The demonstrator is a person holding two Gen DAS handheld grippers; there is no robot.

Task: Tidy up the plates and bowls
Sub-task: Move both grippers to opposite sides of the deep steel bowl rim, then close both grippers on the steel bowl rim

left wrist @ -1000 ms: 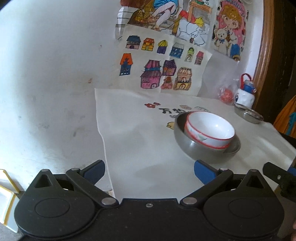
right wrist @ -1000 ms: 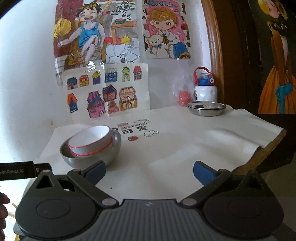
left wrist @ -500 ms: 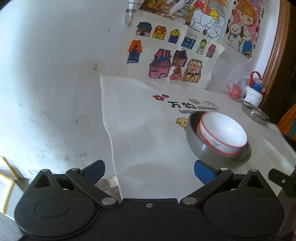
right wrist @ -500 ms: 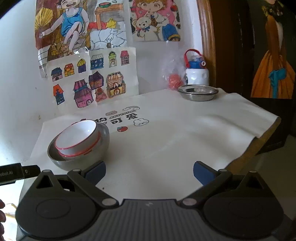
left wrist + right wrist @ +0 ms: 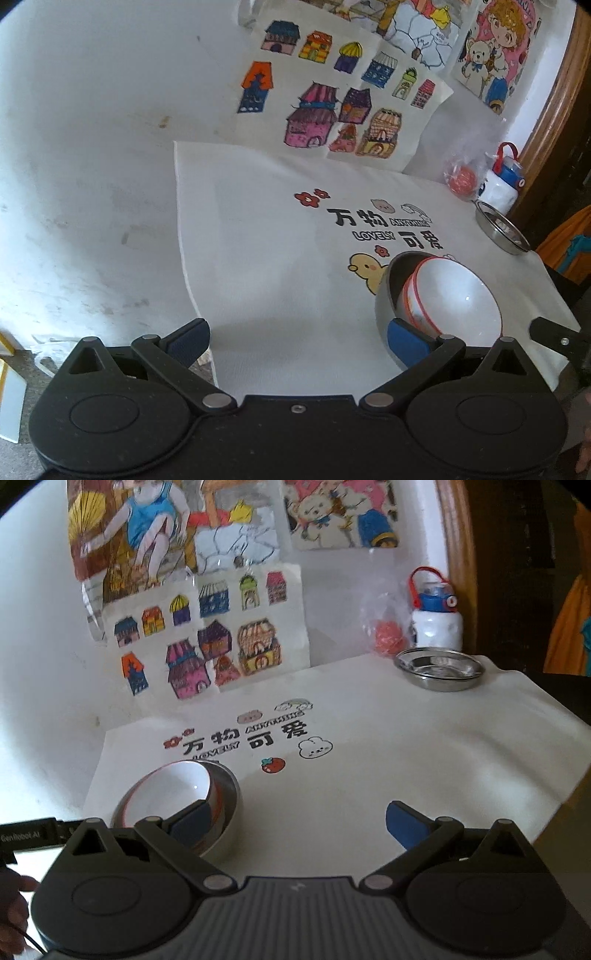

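A: Where are the bowls?
B: The white bowl [image 5: 454, 295] sits tilted inside the steel bowl [image 5: 231, 812], near the bench's [image 5: 424, 746] front left corner. A steel plate [image 5: 439, 668] lies at the back right corner.
A: And the fingers?
B: The left gripper [image 5: 295, 339] and right gripper [image 5: 295, 821] are both spread wide, holding nothing.

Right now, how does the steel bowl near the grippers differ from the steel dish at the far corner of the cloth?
The steel bowl is deep and holds a tilted white bowl with a red rim; the steel dish is shallow, with no bowl in it. The steel bowl sits near the printed letters, while the steel dish stands beside the white bottle. Both are shiny metal and rest on the white cloth.
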